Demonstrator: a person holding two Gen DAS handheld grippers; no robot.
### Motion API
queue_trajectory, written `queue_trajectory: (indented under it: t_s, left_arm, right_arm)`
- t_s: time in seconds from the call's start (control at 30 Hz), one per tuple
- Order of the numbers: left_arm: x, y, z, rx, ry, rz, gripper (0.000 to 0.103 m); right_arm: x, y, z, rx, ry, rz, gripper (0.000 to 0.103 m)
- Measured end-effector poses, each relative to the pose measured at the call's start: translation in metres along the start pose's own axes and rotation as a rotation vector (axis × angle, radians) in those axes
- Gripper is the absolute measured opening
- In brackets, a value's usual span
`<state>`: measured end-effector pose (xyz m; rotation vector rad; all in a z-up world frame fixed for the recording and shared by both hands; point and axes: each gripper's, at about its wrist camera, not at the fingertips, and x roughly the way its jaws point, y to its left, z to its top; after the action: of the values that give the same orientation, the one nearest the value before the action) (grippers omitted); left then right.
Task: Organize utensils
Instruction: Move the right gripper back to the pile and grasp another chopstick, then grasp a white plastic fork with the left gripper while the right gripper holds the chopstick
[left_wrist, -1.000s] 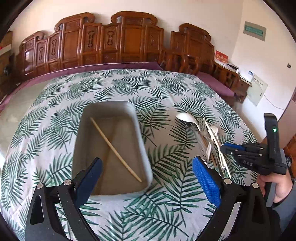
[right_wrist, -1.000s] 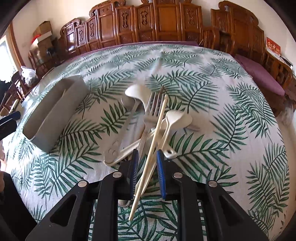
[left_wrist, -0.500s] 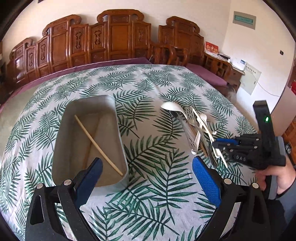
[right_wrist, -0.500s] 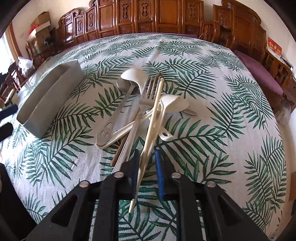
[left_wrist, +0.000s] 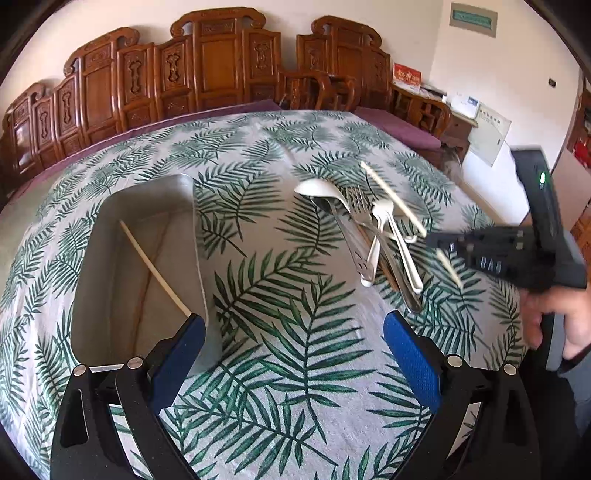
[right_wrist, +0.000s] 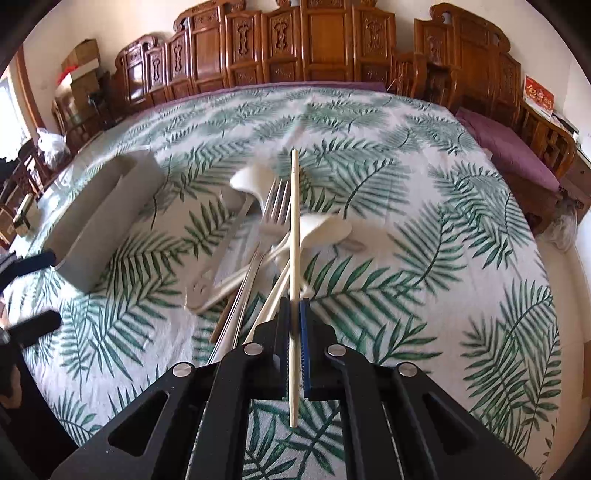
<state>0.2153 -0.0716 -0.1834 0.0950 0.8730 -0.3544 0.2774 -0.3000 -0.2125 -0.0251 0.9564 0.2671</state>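
One chopstick (left_wrist: 153, 268) binned in tray (left_wrist: 92, 295), another (right_wrist: 294, 236) pinched by right tool (right_wrist: 294, 332); left tool (left_wrist: 293, 347) spread; pile (right_wrist: 258, 236) remains on desk (right_wrist: 443, 221).

A: What do the tools look like?

B: The left gripper (left_wrist: 293, 350) is matte black, an open frame with cut-out windows and round silver screws at the pivots. Its fingers (left_wrist: 412, 360) wear bright blue pads with a fine dotted texture.

A: And the other?

B: The right gripper (right_wrist: 294, 345) has the same black frame, four silver screws across it, and blue ribbed pads. From the left camera its black body carries pale lettering (too blurred to read) and an upright part with a small green light.

A: Any skin?

B: The right hand (left_wrist: 557, 321) is bare, light-toned, above a grey sleeve.
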Motion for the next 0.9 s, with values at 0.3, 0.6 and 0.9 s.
queue_trajectory:
  t_s: [0.3,0.6,0.9]
  left_arm:
    - [0.013,-0.019,0.022,0.032,0.007,0.013,0.093]
    - [0.055,-0.065,0.05,0.036,0.059,-0.103,0.06]
    - [0.104,-0.102,0.056,0.044,0.155,-0.148,0.031]
  right_arm:
    - [-0.013,-0.035,0.01,0.056,-0.062,-0.029,0.006]
    - [-0.013,-0.068,0.002,0.122,-0.053,-0.061,0.006]
    - [-0.012,-0.071,0.002,0.145,-0.056,-0.041,0.006]
